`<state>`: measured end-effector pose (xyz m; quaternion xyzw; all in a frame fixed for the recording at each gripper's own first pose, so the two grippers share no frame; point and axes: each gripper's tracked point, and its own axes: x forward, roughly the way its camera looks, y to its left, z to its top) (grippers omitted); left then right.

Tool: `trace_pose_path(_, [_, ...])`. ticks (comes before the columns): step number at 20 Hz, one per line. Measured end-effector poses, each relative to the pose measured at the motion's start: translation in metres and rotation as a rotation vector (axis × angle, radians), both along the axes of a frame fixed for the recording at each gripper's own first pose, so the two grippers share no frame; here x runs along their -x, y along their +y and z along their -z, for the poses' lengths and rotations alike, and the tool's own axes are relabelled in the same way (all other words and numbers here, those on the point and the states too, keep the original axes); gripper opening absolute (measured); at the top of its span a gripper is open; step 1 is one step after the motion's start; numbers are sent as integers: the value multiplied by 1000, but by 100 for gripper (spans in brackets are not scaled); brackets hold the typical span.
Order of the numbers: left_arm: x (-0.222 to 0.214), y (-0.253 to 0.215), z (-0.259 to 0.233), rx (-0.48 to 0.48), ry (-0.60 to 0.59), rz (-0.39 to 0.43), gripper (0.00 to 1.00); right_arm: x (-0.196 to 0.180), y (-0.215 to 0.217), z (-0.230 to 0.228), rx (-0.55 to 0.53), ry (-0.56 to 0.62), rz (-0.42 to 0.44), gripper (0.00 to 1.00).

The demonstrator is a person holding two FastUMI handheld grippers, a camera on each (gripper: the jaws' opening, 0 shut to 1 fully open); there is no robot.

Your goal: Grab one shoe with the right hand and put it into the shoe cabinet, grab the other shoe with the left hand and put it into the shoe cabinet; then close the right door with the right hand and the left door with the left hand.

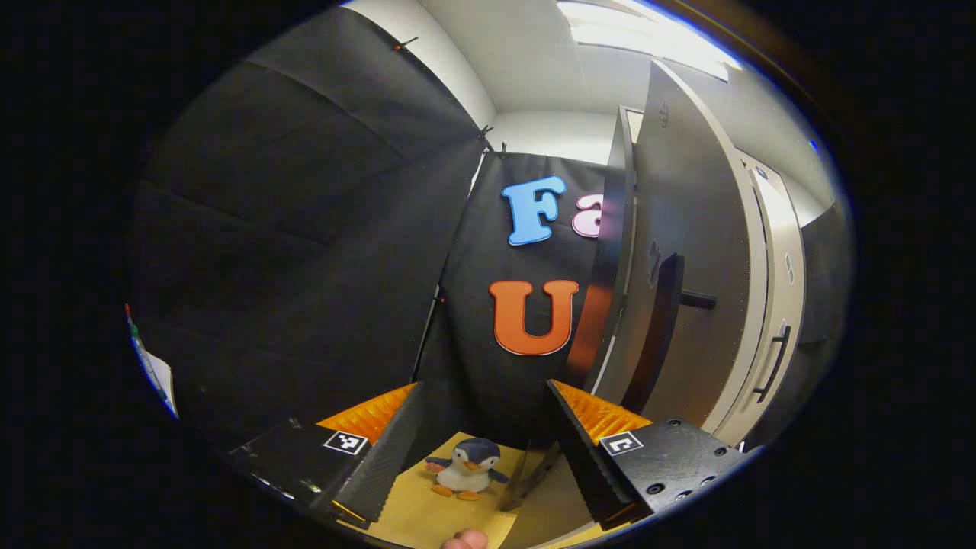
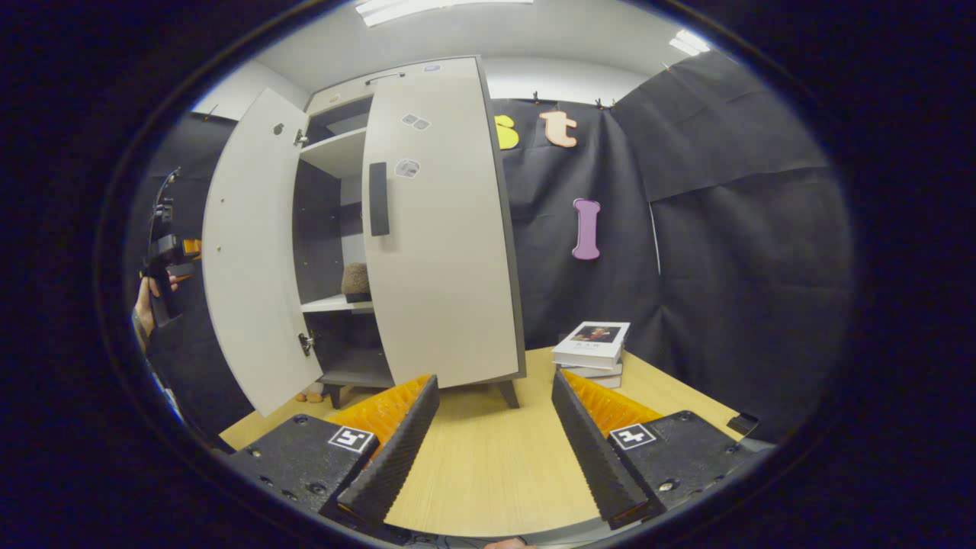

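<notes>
In the right gripper view the white shoe cabinet (image 2: 438, 229) stands on the wooden table (image 2: 488, 457). Its left door (image 2: 252, 252) is swung wide open, and its right door (image 2: 442, 229) covers the right half of the front. A brownish shoe (image 2: 355, 279) sits on the middle shelf; a second shoe is hidden. My right gripper (image 2: 496, 377) is open and holds nothing, a short way in front of the cabinet. A hand holds my left gripper (image 2: 169, 252) beyond the open door. In the left gripper view that gripper (image 1: 484, 387) is open, beside the left door's outer face (image 1: 694, 229) and its black handle (image 1: 662, 328).
A stack of books (image 2: 595, 349) lies on the table right of the cabinet. A small penguin plush (image 1: 465, 467) sits on the table below my left gripper. The right door's handle (image 1: 772, 362) shows past the open door. Black cloth walls close in the booth.
</notes>
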<state>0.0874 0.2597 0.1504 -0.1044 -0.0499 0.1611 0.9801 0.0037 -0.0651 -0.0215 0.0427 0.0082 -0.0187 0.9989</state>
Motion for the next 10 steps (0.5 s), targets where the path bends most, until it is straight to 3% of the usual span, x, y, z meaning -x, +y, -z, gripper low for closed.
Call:
trace_pose_path(9, [-3, -38, -4, -3, 22, 73, 94, -13, 6, -2, 10, -4, -25, 98])
trace_pose_path(10, [-4, -50, -4, -10, 20, 96, 88, -12, 6, -2, 15, -2, -25, 97])
